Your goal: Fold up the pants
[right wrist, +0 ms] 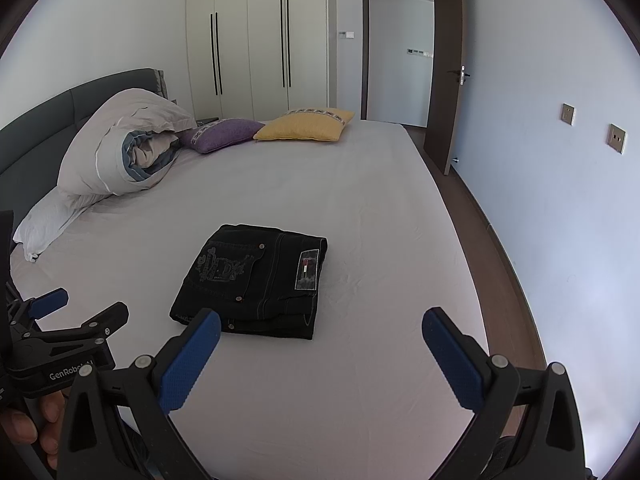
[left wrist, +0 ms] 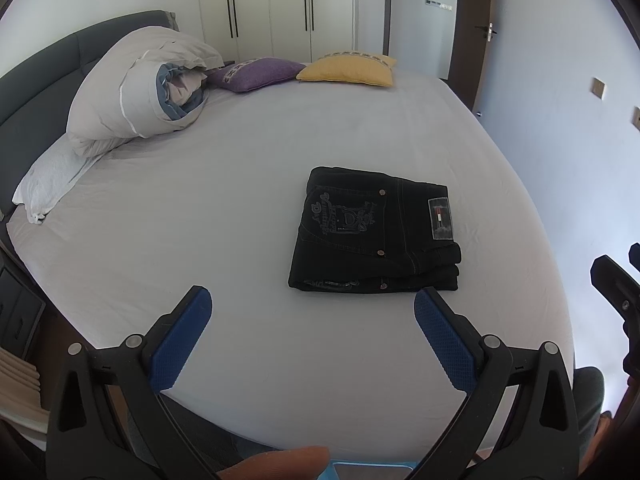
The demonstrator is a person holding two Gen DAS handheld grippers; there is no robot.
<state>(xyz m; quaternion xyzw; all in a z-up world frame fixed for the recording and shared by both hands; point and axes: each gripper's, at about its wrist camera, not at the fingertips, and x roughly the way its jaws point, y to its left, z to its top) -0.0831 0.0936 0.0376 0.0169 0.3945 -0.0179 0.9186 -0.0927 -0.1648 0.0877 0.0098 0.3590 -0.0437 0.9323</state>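
Observation:
Black jeans [left wrist: 376, 232] lie folded into a compact rectangle on the bed's pale sheet [left wrist: 240, 200], back pocket embroidery and a waistband label facing up. They also show in the right wrist view [right wrist: 256, 280]. My left gripper [left wrist: 312, 304] is open and empty, held above the sheet just in front of the jeans. My right gripper [right wrist: 320, 324] is open and empty, in front and to the right of the jeans. The left gripper also shows at the left edge of the right wrist view [right wrist: 86, 304]. Nothing touches the jeans.
A rolled duvet [left wrist: 136, 88] and a white pillow [left wrist: 48, 180] lie at the far left by the dark headboard [left wrist: 36, 68]. A purple cushion [left wrist: 256, 70] and a yellow cushion [left wrist: 348, 68] sit at the far edge. The bed's right edge drops to the floor [right wrist: 472, 224] beside the wall.

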